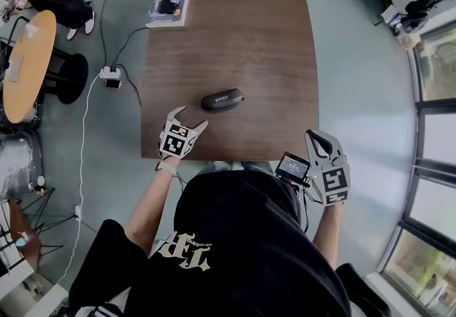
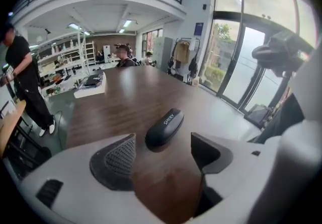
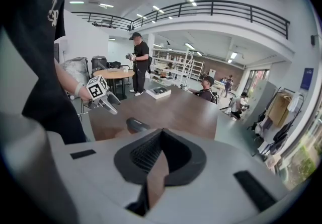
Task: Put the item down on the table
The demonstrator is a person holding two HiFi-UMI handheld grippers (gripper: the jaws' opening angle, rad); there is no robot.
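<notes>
Dark brown wood is the top of the desk (image 1: 235, 38), and on it lies one black oblong case (image 1: 222, 100), flat, in the near half of the desk and a little left of the middle. Its long axis runs almost from left to right before the person, and the right end points slightly further away; white letters stand on its upper side. I count one case, one desk, two tongs, and one flat white book (image 1: 169, 4) with a dark thing on it at the far left corner, well apart from the case. The left tongs (image 1: 192, 116) hang over the near edge of the desk with the jaws wide apart. They hold nothing and touch nothing; the case lies just beyond the tips, in line with the gap but not inside it. The right tongs (image 1: 313, 134) are beside the near right corner of the desk, with the jaws together at the tips and nothing held between them.
</notes>
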